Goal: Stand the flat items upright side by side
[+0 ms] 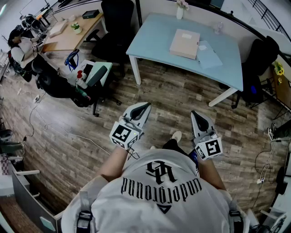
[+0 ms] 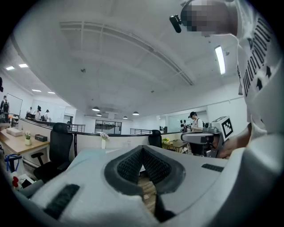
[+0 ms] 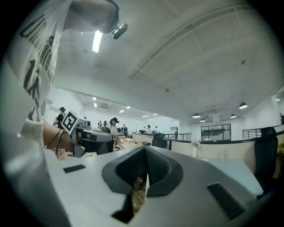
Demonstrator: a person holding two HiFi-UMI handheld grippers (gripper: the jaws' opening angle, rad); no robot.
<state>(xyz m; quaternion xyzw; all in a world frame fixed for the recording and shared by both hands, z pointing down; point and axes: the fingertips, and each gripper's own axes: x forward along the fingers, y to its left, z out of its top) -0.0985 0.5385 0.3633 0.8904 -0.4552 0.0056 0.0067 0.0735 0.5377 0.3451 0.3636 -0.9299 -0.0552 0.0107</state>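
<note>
Head view, looking steeply down: left gripper (image 1: 142, 109) and right gripper (image 1: 198, 117) held level side by side over the wooden floor (image 1: 173, 91), well apart from the light blue table (image 1: 154, 41) ahead. In the left gripper view and the right gripper view, dark ribbed pads pressed together with nothing between them, only floor showing through the slit below.

On the table, 2 flat items lying down:
- A beige box (image 1: 184, 43), thin, matte, cardboard-like, nearly square, so no clear long axis.
- Just to its right a pale blue folder (image 1: 210, 56), thinner, almost the colour of the tabletop. Touching or slightly under the box, cannot tell which. Longer edge running obliquely toward the table's near right corner.

Both ahead and a little to the right, so somewhat nearer to the right gripper.

Probably nothing begun yet: first to step closer, then to spread the jaws. Smooth top and thin edges, so likely hard to get under.

Small white vase (image 1: 180, 10) at the far edge, apart from the items.
</note>
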